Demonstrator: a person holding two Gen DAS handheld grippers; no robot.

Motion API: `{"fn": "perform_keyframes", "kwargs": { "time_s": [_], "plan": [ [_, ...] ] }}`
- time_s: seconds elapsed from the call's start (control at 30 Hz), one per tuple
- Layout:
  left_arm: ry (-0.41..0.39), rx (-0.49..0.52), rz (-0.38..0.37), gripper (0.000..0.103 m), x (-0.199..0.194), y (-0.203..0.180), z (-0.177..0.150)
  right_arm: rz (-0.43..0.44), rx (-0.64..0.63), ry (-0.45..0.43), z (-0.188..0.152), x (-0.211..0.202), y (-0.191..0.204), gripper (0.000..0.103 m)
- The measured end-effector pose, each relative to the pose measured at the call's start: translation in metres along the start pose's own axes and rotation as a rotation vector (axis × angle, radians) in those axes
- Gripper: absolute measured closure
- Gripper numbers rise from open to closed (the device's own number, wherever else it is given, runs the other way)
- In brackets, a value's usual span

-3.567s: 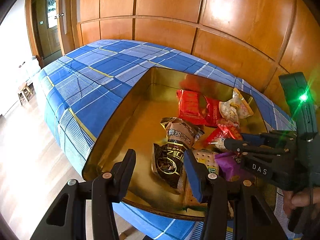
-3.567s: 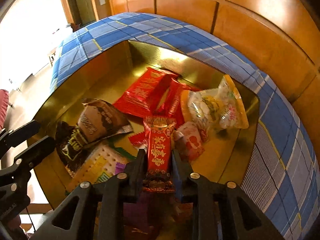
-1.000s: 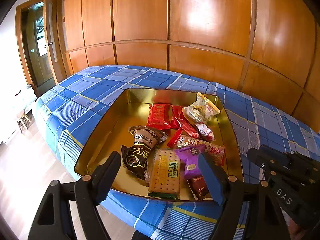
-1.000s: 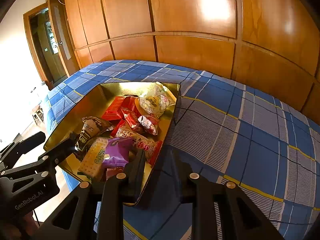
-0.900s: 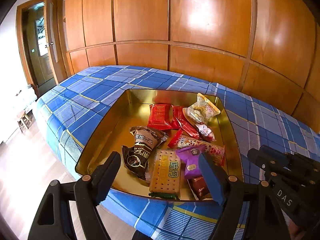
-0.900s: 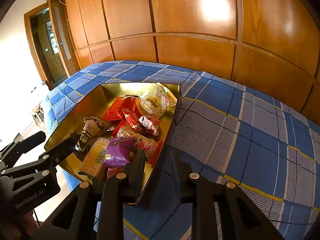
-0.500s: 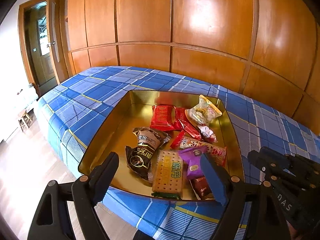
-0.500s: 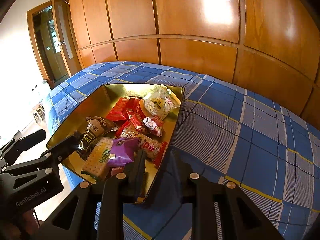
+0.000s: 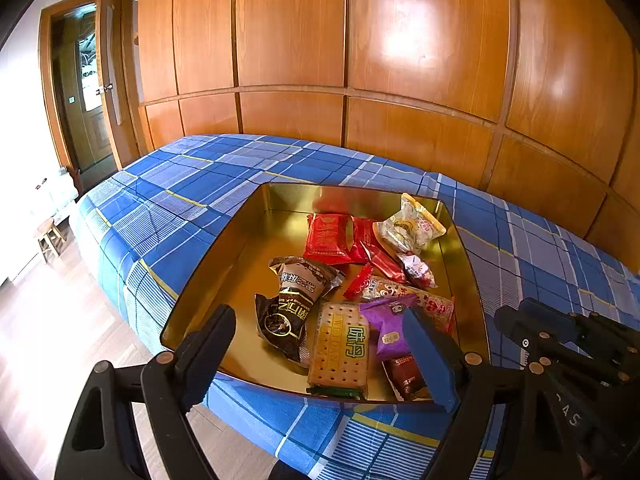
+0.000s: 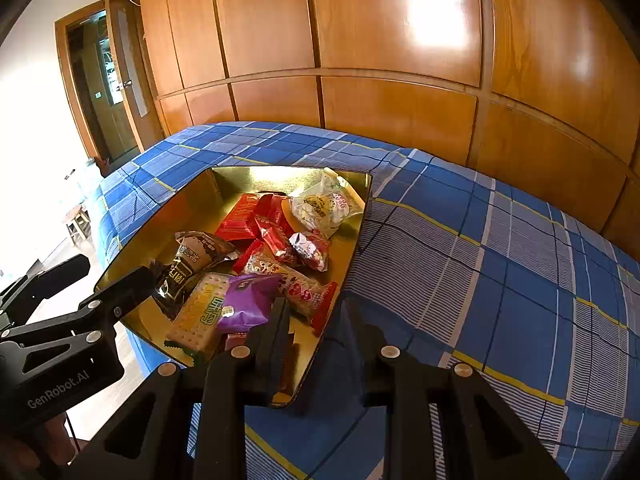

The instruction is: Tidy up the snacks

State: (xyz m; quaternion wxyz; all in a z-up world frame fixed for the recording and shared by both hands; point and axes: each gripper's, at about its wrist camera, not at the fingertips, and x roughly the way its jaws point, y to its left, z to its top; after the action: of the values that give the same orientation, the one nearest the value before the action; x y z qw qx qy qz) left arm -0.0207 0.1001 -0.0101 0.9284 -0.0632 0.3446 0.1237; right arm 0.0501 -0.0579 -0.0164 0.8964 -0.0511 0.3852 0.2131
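A gold tray on the bed holds several snack packs: a cracker pack, a purple pack, dark brown packs, red packs and a clear bag. My left gripper hovers before the tray's near edge, its jaws wide, still easing open, nothing between them. My right gripper hangs over the tray's near right corner. Its jaws stand a narrow gap apart and hold nothing.
The tray lies on a blue plaid bedcover that spreads wide to the right. Wooden panelling rises behind the bed. To the left are wood floor, a small stool and a doorway.
Both grippers have drawn back from the tray. The right one has let go of the red snack, which now lies in the tray. The left jaws have spread wider.
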Motion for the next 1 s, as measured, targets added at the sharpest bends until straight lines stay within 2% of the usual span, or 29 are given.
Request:
{"fn": "perform_keyframes", "kwargs": {
  "time_s": [0.7,1.0],
  "plan": [
    [-0.002,-0.004,0.0,0.015,-0.0022,-0.0001,0.0017,-0.004,-0.01,-0.003,0.0005,-0.0013,-0.0002,0.076],
    [-0.041,0.013,-0.023,0.016,-0.006,-0.0043,0.0022,-0.011,-0.001,-0.014,0.0011,-0.0037,-0.0065,0.076]
  ]
}}
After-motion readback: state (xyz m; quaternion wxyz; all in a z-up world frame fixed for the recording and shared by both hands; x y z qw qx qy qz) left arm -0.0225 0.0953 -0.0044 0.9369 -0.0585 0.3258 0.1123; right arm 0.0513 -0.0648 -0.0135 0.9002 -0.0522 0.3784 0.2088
